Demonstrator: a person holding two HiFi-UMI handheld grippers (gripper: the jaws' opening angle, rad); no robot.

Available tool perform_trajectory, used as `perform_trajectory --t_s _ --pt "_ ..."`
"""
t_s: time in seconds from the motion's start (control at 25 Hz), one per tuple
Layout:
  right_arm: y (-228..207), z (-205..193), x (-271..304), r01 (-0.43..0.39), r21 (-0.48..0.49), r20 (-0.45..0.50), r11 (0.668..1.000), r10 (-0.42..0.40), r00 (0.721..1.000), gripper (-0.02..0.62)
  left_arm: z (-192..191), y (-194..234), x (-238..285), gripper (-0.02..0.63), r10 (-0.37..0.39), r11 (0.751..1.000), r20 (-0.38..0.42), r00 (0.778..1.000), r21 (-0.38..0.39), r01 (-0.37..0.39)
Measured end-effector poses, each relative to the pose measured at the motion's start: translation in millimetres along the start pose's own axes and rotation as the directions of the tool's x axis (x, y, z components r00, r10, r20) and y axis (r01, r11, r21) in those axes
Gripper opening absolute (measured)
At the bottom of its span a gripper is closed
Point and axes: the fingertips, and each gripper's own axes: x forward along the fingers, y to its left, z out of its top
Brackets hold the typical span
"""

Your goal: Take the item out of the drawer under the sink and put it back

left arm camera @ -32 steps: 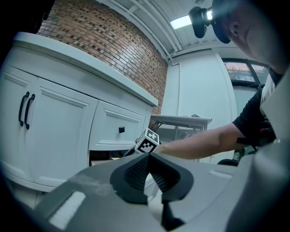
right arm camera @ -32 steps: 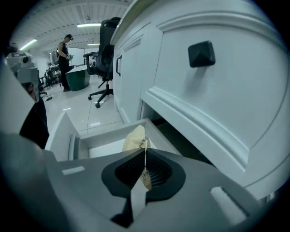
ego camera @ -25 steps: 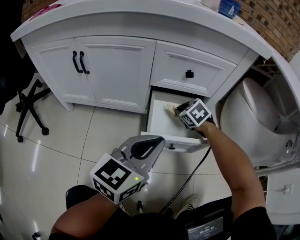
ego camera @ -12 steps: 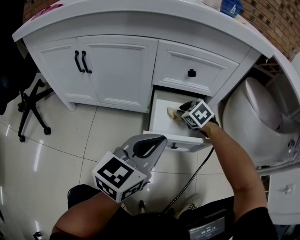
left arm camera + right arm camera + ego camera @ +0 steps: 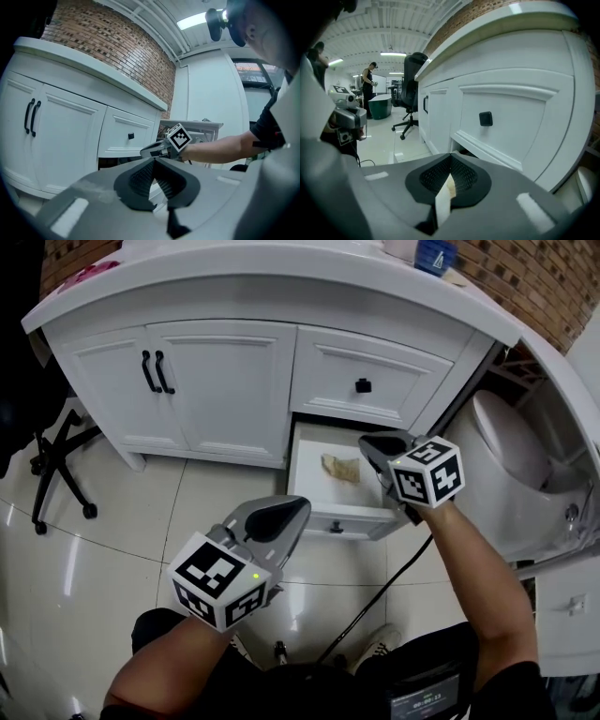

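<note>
Tan item (image 5: 342,468) lying in open drawer (image 5: 323,513) mid-frame, right gripper (image 5: 369,442) hovering beside it, closed, holding nothing, left gripper (image 5: 296,509) lower down, closed, holding nothing

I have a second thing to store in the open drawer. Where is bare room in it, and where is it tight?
The drawer floor is bare left of the beige item and in front of it, up to the left wall and the front panel. The right side is crowded: the right tool hangs over it, close beside the item.
</note>
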Motion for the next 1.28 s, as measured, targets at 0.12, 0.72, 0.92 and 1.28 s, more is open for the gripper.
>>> perform_trajectory --t_s 0.12,0.72,0.92,1.28 --pt "14.4 5.2 -19.0 -0.005 0.012 0.04 1.0 0.004 0.999 0.008 1.7 -1.0 -1.8 0.003 0.006 1.0 0.005 1.0 0.016 -0.006" --pt "83.7 24.8 -137.1 0.004 0.159 0.219 0.987 -0.04 0.975 0.008 6.0 -14.6 -7.7 0.003 0.011 0.999 0.021 1.0 0.03 -0.011" --pt "105.0 8.4 -169.9 0.016 0.204 0.29 0.979 -0.076 0.954 0.008 6.2 -20.3 -11.1 0.003 0.001 0.999 0.018 1.0 0.043 -0.002" --pt "124.0 -21.2 -163.6 0.013 0.155 0.261 0.988 -0.054 0.964 0.008 1.3 -32.4 -10.8 0.003 -0.022 0.997 -0.009 1.0 0.076 0.022"
